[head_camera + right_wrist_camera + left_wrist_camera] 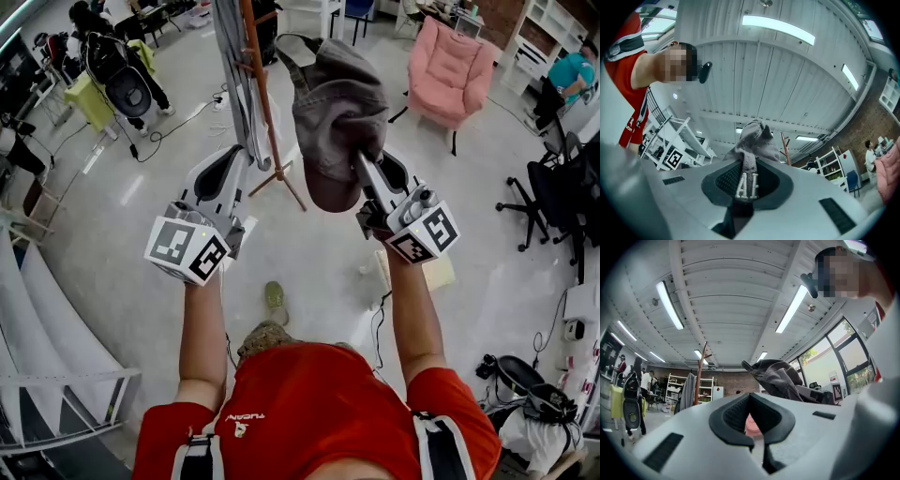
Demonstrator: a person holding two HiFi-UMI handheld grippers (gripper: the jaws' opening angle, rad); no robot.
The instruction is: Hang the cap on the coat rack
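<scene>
A grey cap [337,112] hangs crown-up in front of me, its embroidered back strap pinched in my right gripper [361,167]. In the right gripper view the strap [746,180] sits between the dark pads and the cap [754,138] bunches above them. The wooden coat rack [261,94] stands just left of the cap, with a grey garment [234,75] draped on it. My left gripper [228,167] is raised beside the rack pole, jaws together and holding nothing. From the left gripper [750,401] view the rack [700,376] is to the left and the cap [776,373] to the right.
A pink armchair [450,70] stands at the back right. Black office chairs [548,202] line the right side. Cables [178,122] trail over the floor near the rack's feet. White railings [66,375] run along the near left. People stand at the far left.
</scene>
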